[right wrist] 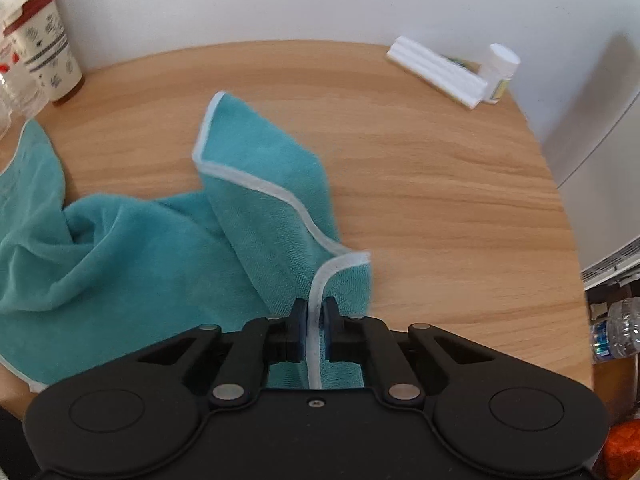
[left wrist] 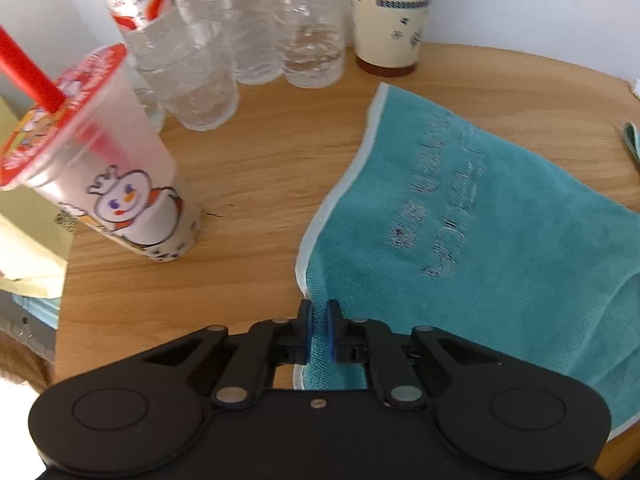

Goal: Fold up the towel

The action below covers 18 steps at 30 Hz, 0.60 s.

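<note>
One teal towel point(left wrist: 492, 216) with a pale border lies on a round wooden table point(left wrist: 256, 168), and both grippers grip it. The left gripper point(left wrist: 319, 316) is clamped on the towel's near left corner, cloth pinched between its blue pads. The right gripper point(right wrist: 316, 312) is clamped on the white-trimmed edge at the towel's right end.

In the right wrist view the towel point(right wrist: 132, 252) runs left to right across the near part of the table, its long axis crosswise, rumpled in the middle; one corner flap stands folded over and points away toward the wall. In the left wrist view embroidered lettering on the towel runs away from the gripper.

At the far left of the table stand about four clear plastic bottles point(left wrist: 240, 28) with red labels, bunched together. One cream paper cup point(left wrist: 390, 12) stands beside them. One frosted drink cup point(left wrist: 108, 168) with a red straw stands nearer. Far right lie one white ridged block point(right wrist: 436, 72) and one small white bottle point(right wrist: 500, 72), touching.
</note>
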Each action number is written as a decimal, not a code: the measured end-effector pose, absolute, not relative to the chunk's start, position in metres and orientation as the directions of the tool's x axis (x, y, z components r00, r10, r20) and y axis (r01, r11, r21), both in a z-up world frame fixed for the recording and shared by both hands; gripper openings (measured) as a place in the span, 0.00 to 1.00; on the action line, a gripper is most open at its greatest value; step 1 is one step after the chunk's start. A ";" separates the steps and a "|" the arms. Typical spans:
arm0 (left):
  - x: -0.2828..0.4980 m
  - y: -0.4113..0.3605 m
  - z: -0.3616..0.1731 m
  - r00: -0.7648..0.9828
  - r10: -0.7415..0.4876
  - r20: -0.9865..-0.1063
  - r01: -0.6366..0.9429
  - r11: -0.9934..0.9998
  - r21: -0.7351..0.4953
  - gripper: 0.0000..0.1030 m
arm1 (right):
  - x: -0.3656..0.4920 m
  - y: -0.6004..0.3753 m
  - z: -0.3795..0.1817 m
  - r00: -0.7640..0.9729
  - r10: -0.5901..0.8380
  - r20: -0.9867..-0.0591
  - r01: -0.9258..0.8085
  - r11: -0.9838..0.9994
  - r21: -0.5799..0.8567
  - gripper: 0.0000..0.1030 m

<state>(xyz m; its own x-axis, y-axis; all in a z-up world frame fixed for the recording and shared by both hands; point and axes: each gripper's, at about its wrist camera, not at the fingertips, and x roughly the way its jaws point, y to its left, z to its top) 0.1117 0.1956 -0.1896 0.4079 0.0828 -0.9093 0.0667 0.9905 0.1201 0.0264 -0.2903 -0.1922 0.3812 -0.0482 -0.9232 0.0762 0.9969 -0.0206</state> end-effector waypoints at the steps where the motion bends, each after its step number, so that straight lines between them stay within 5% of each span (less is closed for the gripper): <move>1: 0.111 0.197 -0.187 0.407 0.089 -0.909 0.045 0.992 0.117 0.06 | 0.027 -0.296 -0.189 0.377 -0.035 -0.925 0.084 0.996 -0.004 0.07; 18: 0.067 0.202 -0.150 0.428 0.177 -0.886 -0.098 0.984 0.149 0.06 | -0.008 -0.386 -0.166 0.378 -0.036 -0.925 0.268 0.961 0.072 0.07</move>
